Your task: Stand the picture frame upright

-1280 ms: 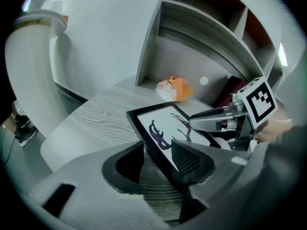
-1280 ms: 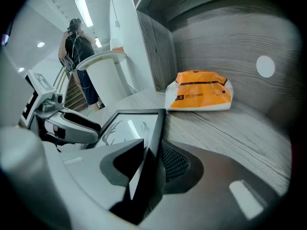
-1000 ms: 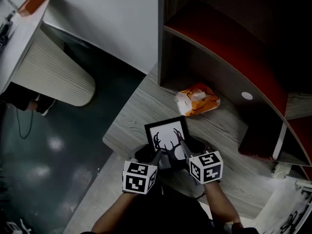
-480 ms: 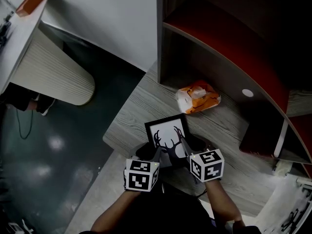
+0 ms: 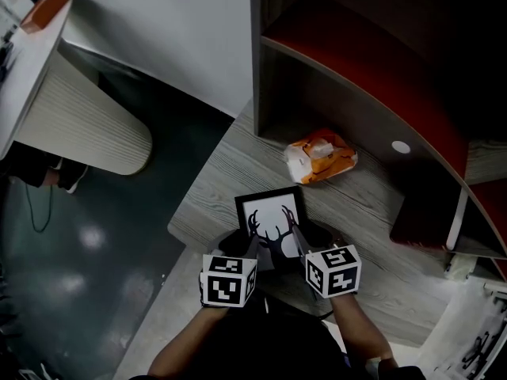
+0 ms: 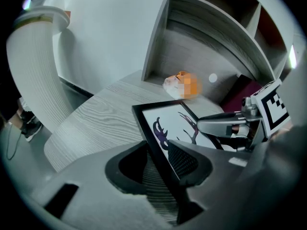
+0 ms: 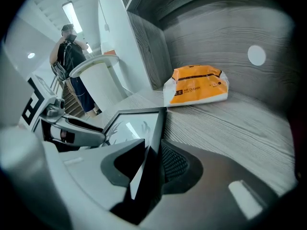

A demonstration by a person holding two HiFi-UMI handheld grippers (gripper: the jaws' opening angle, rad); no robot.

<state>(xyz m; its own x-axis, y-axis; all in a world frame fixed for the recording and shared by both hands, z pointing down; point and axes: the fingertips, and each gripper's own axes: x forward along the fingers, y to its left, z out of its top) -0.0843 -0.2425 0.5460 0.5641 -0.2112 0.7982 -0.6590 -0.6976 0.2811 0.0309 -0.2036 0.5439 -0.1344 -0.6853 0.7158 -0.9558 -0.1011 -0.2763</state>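
Observation:
The black picture frame [image 5: 269, 218] with a white antler print lies on the grey wood table [image 5: 226, 172] near its front edge. My left gripper [image 5: 252, 246] has the frame's left edge [image 6: 151, 128] between its pads; its jaws have just been closing and now press on it. My right gripper [image 5: 295, 240] holds the frame's right edge [image 7: 156, 128] between its pads, its jaws having eased a little wider. Each gripper shows in the other's view, the right gripper [image 6: 225, 125] and the left gripper [image 7: 76, 131]. The frame's far end tilts slightly off the wood.
An orange and white packet [image 5: 321, 157] lies behind the frame, below the curved shelf unit [image 5: 356, 77] with red shelves. The table drops off at left to a dark floor [image 5: 95, 252]. A ribbed white counter [image 5: 79, 109] stands at far left. A person [image 7: 72, 66] stands in the background.
Both gripper cubes have shifted only slightly; the left one has drawn in a little toward the frame. The frame stays in the same place.

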